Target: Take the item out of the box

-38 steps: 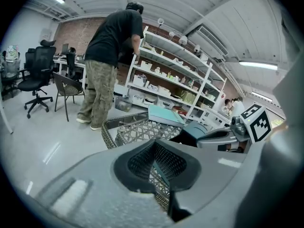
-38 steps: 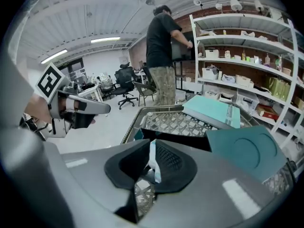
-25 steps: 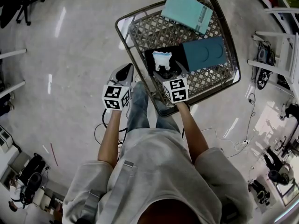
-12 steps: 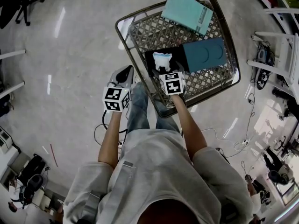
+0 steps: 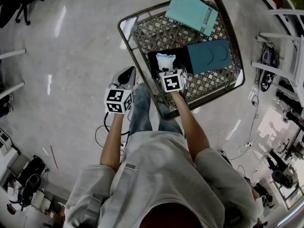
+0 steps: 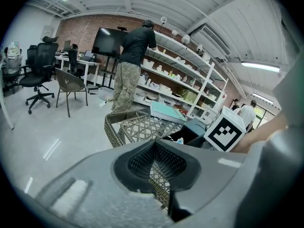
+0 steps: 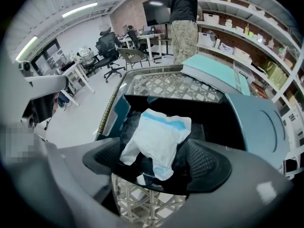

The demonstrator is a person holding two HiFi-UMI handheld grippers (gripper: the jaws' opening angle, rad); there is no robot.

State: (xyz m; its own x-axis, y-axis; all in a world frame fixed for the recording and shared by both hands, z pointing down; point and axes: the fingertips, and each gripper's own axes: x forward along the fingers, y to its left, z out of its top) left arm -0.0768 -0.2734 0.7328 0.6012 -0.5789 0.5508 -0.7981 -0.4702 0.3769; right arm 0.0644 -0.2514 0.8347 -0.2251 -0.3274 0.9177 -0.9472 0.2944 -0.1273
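An open black box (image 5: 153, 61) lies in a wicker basket (image 5: 124, 27), its teal lid (image 5: 208, 55) beside it on the right. Inside the box is a crumpled white pouch with blue stripes (image 5: 165, 60). My right gripper (image 5: 166, 69) hangs over the box's near edge. In the right gripper view the pouch (image 7: 156, 139) lies between the wide-set jaws, which are closing; the pads do not press on it. My left gripper (image 5: 126, 75) is shut and holds nothing, out over the floor left of the basket (image 6: 111, 125).
A flat light-teal box (image 5: 191, 11) rests across the basket's far rim. Shelving (image 6: 180, 75) and a standing person (image 6: 130, 65) are beyond the basket; office chairs (image 6: 35, 77) stand to the left. Cables lie on the floor (image 5: 102, 134) by my feet.
My right gripper has moved forward over the box's near edge, so the pouch now sits between its jaws. The left gripper has stayed where it was.
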